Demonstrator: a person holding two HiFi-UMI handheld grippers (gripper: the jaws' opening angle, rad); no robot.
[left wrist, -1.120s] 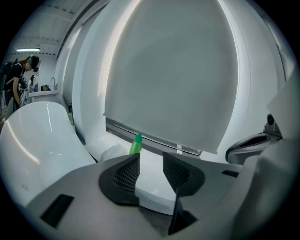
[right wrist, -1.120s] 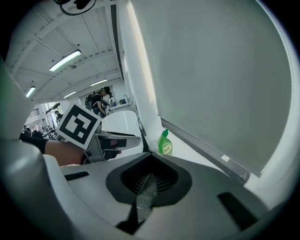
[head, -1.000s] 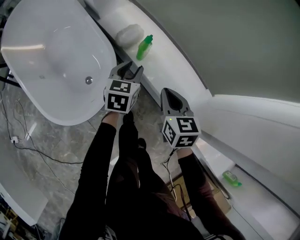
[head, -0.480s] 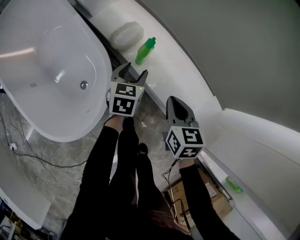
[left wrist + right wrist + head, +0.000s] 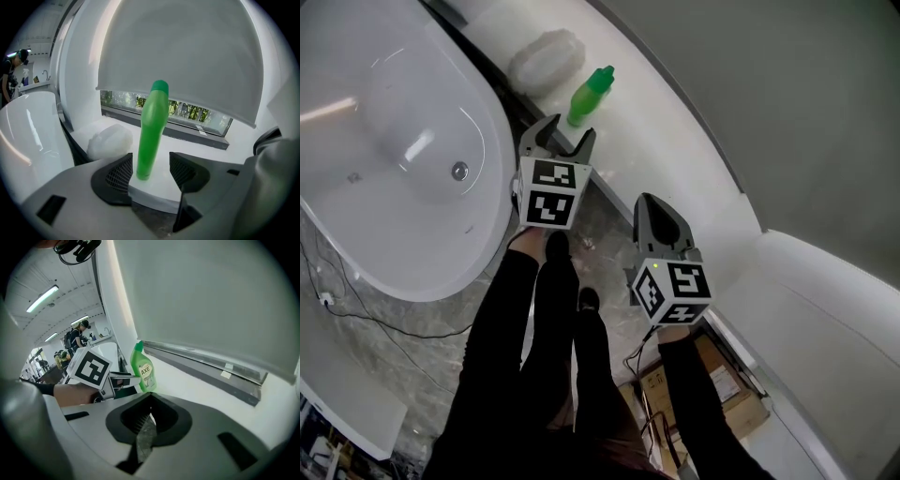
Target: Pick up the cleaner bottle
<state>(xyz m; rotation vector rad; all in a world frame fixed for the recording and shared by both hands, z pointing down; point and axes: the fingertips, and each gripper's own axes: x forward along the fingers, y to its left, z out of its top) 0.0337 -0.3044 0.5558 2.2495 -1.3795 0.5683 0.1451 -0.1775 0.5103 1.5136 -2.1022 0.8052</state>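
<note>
l gripper [image 5: 151, 172] jaws wide apart, cleaner bottle [image 5: 151, 136] upright just ahead, untouched; r gripper [image 5: 143, 422] jaws together, empty.

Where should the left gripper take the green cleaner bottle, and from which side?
Lower body, from the ledge edge: the cleaner bottle stands upright, narrow side toward the open left gripper, so its jaws likely close on the broad faces.
</note>
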